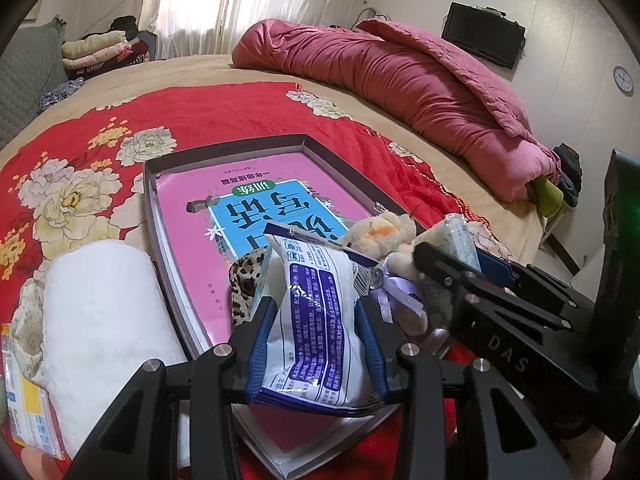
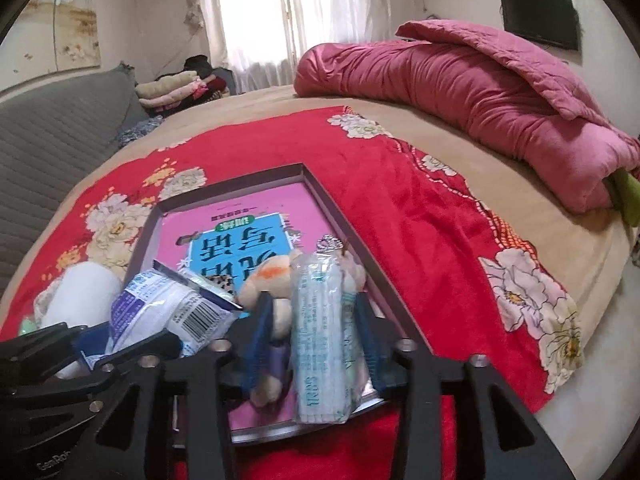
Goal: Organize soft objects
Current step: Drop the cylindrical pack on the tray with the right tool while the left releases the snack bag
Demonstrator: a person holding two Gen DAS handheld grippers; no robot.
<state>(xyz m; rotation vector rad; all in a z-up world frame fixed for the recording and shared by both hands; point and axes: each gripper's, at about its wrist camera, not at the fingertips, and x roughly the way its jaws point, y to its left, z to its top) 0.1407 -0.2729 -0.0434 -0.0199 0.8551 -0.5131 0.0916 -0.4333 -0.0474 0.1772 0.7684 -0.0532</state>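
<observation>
Nearest us, our left gripper [image 1: 316, 320] pinches a blue-and-white packet [image 1: 316, 312] and our right gripper [image 2: 310, 332] a tissue pack [image 2: 320, 340] above the shallow box [image 1: 160, 216], where a plush toy [image 1: 384, 236] lies, a white roll [image 1: 100, 320] left outside.

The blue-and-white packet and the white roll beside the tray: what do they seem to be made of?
The blue-and-white packet, held between the left gripper jaws, looks like thin glossy plastic film: it creases, reflects light and carries printed text and a barcode. The white roll looks like soft matte paper or cloth, with a fuzzy surface without shine; which one is unclear.
</observation>
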